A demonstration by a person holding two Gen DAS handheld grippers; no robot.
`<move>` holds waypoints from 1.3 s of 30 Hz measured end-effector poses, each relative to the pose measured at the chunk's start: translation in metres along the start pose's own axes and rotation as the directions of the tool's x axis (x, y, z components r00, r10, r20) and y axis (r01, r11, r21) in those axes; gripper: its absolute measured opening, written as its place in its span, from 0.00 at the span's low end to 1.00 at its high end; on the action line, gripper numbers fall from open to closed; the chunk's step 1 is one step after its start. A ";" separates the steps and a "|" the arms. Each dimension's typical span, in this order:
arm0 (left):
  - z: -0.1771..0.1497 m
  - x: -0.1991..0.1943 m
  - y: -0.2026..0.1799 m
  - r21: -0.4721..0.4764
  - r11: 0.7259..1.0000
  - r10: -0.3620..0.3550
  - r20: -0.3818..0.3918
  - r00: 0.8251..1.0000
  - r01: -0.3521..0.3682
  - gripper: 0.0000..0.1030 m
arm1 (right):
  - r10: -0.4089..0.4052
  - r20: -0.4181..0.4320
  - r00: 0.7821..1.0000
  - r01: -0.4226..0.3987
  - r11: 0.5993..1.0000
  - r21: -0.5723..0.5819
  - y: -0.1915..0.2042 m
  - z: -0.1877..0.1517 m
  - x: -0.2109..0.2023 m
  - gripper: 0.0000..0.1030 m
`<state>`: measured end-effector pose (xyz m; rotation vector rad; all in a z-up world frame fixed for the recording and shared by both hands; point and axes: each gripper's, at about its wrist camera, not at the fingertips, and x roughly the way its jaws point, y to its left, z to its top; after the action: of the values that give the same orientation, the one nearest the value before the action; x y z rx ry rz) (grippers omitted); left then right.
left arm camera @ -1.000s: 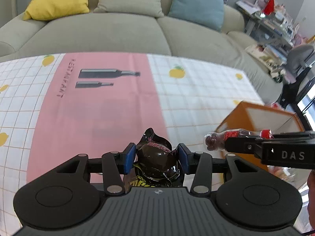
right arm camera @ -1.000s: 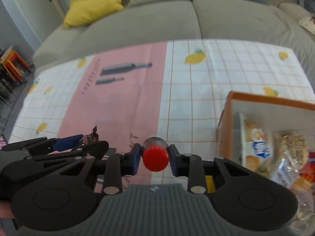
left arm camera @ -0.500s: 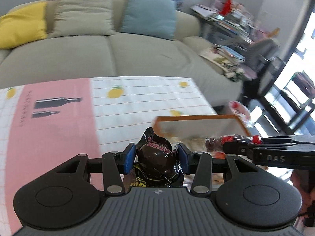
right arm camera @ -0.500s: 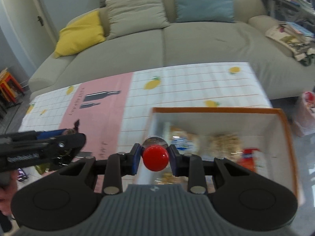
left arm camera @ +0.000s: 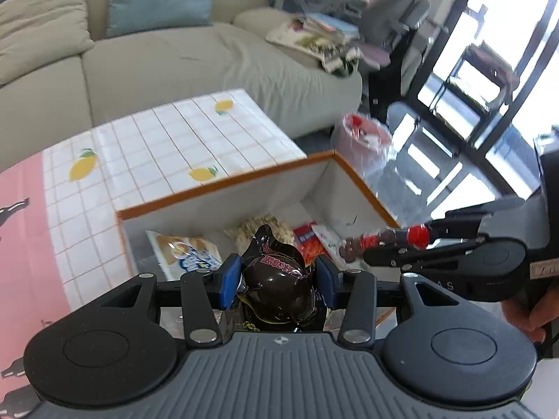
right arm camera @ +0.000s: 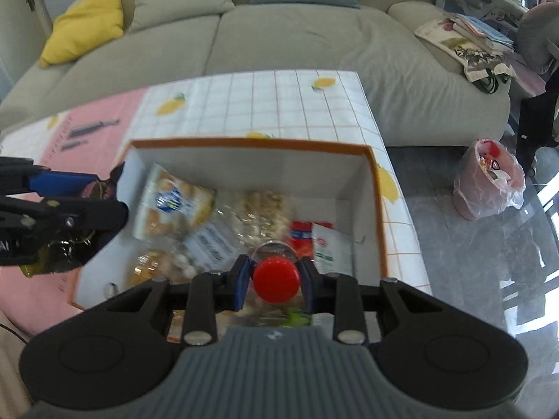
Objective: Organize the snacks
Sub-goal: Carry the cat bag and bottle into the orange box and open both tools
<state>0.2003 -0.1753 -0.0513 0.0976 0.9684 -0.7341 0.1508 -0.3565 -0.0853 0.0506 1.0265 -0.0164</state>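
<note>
My left gripper [left arm camera: 277, 281] is shut on a dark brown snack packet [left arm camera: 277, 284], held over the near left edge of an orange-rimmed white box [left arm camera: 223, 190]. My right gripper [right arm camera: 276, 281] is shut on a small bottle with a red cap [right arm camera: 276, 279], hanging above the box [right arm camera: 251, 144] near its middle. In the left wrist view the bottle [left arm camera: 380, 242] and right gripper [left arm camera: 353, 253] reach in from the right. In the right wrist view the left gripper [right arm camera: 118, 192] with its packet [right arm camera: 97, 188] sits at the box's left wall. Several snack bags [right arm camera: 174, 206] lie inside.
The box stands at the right end of a table with a pink and lemon-checked cloth [right arm camera: 244, 101]. A beige sofa [right arm camera: 279, 42] lies behind it. A pink bin with a plastic bag [right arm camera: 489, 181] stands on the grey floor to the right, near a chair [left arm camera: 394, 31].
Both grippers have swept right from the pink part of the cloth to above the box, each keeping its grip. The left gripper has rolled, tilting its view.
</note>
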 end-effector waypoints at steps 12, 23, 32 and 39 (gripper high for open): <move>0.015 0.067 0.008 0.009 0.998 0.060 -0.114 0.992 -0.059 0.20 | -0.099 0.023 0.995 0.101 0.992 -0.077 -0.012 0.031 0.066 0.28; 0.013 0.084 0.020 -0.020 0.997 0.065 -0.151 0.986 -0.068 0.23 | -0.235 -0.001 0.972 0.228 0.945 -0.236 -0.006 0.038 0.116 0.28; 0.003 0.061 0.031 -0.001 0.993 0.120 -0.143 0.982 -0.122 0.32 | -0.266 -0.022 0.964 0.250 0.927 -0.279 0.007 0.039 0.126 0.30; 0.000 0.032 0.041 -0.020 0.990 0.139 -0.111 0.984 -0.142 0.42 | -0.242 -0.010 0.970 0.231 0.935 -0.269 0.025 0.046 0.107 0.37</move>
<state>0.2363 -0.1607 -0.0855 0.1817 1.0641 -0.5897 0.2461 -0.3331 -0.1524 -0.3204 1.0651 -0.0967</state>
